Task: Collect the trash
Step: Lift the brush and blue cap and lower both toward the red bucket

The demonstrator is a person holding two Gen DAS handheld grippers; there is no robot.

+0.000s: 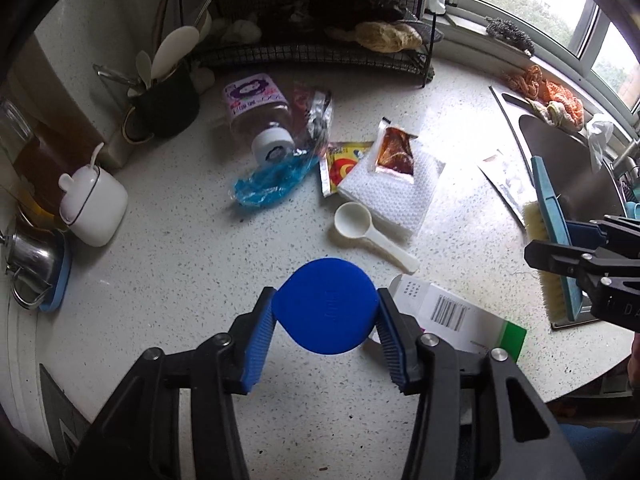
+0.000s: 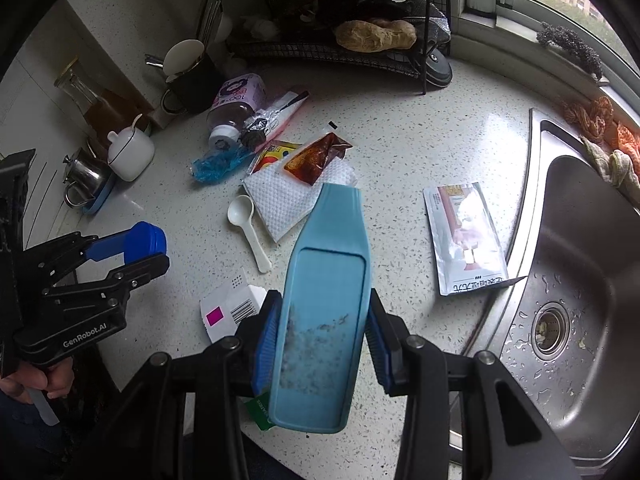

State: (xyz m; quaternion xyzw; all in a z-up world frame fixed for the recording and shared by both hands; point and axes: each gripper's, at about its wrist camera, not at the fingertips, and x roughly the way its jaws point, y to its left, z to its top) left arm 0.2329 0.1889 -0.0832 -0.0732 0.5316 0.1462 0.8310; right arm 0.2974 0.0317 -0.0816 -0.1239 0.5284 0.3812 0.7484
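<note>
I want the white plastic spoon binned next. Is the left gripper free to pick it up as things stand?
Probably not yet. The left gripper is already shut on a blue cap. The white spoon lies uncovered on the counter just ahead, so the path itself looks free.

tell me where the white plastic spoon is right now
The white plastic spoon lies on the counter, mid-left in the right wrist view, beside the paper napkin.

A home kitchen: a speckled countertop (image 2: 400, 128) runs to a stainless sink (image 2: 576, 280) at three o'clock, a wire dish rack (image 2: 340, 56) at twelve, and a utensil holder (image 1: 166, 104) with a steel teapot (image 1: 30, 268) toward ten.
</note>
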